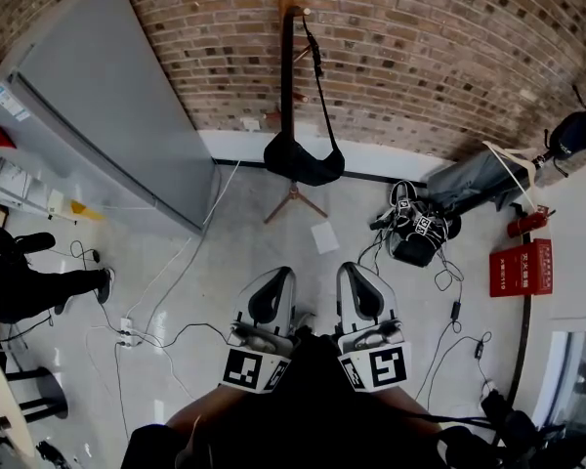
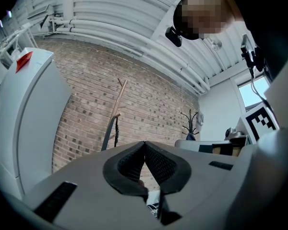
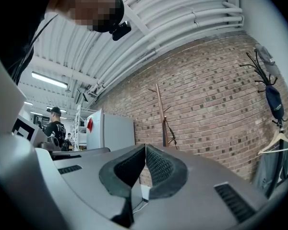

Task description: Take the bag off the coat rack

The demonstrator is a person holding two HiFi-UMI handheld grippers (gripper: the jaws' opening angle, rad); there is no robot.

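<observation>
Your left gripper [image 1: 276, 279] and right gripper [image 1: 355, 276] sit low in front of you, side by side. Both have their jaws pressed together at the tips with nothing between them. The black bag [image 1: 303, 161] hangs by its strap on the wooden coat rack [image 1: 286, 57] at the brick wall [image 1: 420, 47], well apart from both grippers. A grey cabinet [image 1: 107, 115] stands left of the rack.

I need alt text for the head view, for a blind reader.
A black bag hangs from a wooden coat rack against a brick wall. Below, the left gripper and right gripper sit side by side, jaws shut and empty, well short of it.
</observation>
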